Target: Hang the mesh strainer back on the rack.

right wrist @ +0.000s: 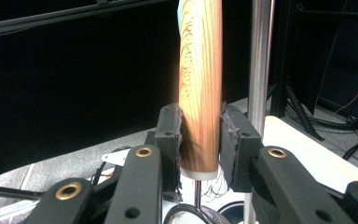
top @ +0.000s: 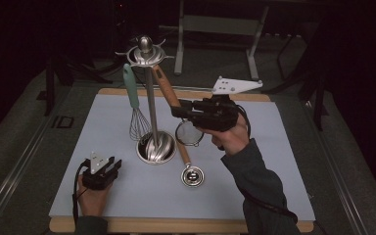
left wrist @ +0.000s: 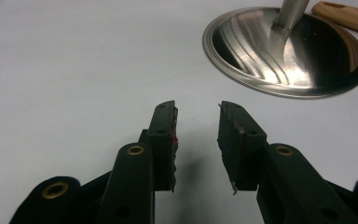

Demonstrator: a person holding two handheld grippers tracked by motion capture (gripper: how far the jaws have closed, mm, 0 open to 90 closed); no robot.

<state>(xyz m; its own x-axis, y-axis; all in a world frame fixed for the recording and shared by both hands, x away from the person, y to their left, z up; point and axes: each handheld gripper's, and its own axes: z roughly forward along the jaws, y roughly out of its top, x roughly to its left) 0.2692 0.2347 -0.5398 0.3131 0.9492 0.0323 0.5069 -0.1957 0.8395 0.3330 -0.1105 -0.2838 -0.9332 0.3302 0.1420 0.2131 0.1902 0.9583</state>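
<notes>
A steel utensil stand (top: 151,105) rises from a round base (top: 155,147) on the pale mat. From its top ring hangs a whisk (top: 136,115) with a teal handle. My right gripper (top: 177,110) is shut on the wooden handle (top: 166,88) of a small strainer (top: 189,133), which leans up toward the ring. In the right gripper view the pads (right wrist: 170,135) press both sides of the handle (right wrist: 200,84), beside the pole (right wrist: 259,70). My left gripper (top: 113,165) rests on the mat left of the base, open with nothing between its fingers (left wrist: 198,112).
A second wooden-handled utensil with a small steel bowl (top: 192,175) lies on the mat right of the base (left wrist: 284,51); its handle (left wrist: 347,16) passes behind the base. The mat (top: 254,186) sits on a wooden board. Dark frames and stands surround the table.
</notes>
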